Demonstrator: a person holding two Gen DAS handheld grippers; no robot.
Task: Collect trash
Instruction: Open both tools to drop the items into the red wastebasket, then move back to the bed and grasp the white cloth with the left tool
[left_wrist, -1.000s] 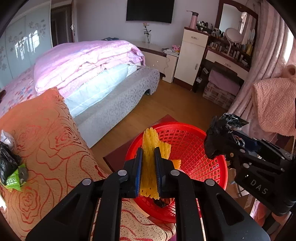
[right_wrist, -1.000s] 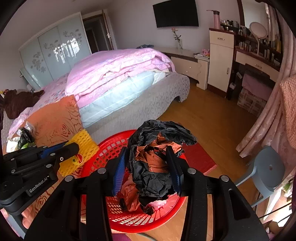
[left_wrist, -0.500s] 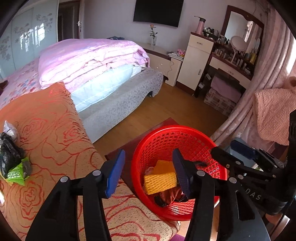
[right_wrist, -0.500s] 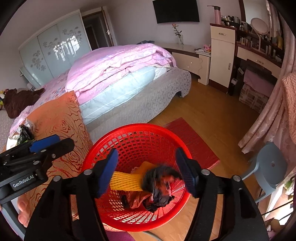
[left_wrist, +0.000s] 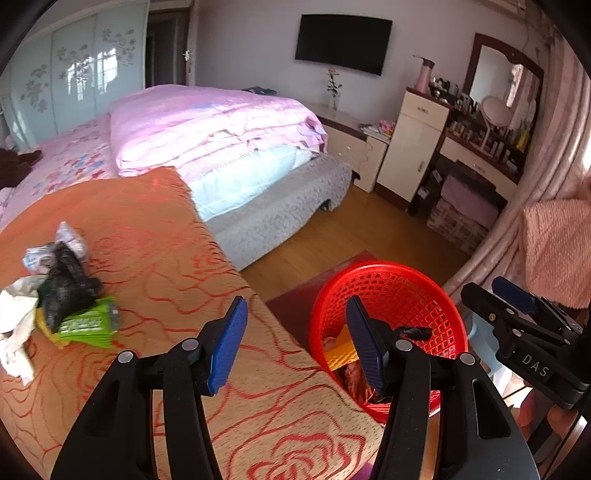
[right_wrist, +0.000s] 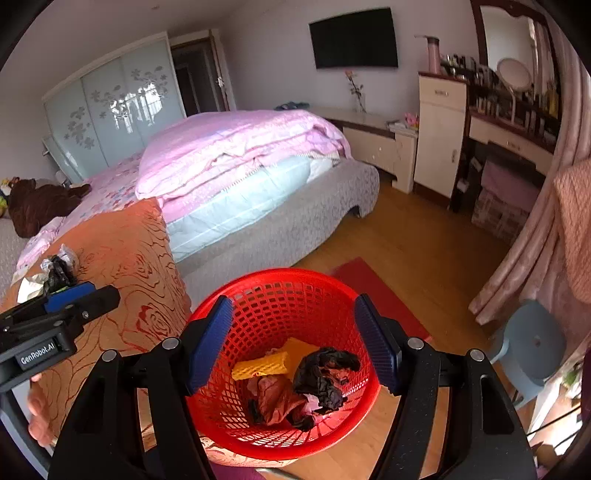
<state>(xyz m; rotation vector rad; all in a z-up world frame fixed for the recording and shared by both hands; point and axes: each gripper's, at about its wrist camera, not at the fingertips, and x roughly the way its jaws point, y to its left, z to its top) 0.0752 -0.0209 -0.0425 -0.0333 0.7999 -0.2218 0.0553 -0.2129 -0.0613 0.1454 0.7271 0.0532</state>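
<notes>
Both tongs, left gripper (left_wrist: 293, 341) and right gripper (right_wrist: 293, 343), gape empty above the red basket (right_wrist: 258, 288) holding dropped trash; next, reach the litter pile (left_wrist: 62, 295) at left.

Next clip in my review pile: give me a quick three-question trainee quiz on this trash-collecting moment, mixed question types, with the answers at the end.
1. True or false: the right gripper is clamped on the black bag.
2. Multiple choice: the yellow foam net lies A) on the orange blanket, B) inside the red basket, C) on the floor.
3. Short answer: where does uncollected trash remain?

Key:
1. False; its jaws are open and empty, and the bag lies in the basket.
2. B.
3. In the trash pile on the orange blanket, ahead and to the left of the open, empty left gripper.
</notes>
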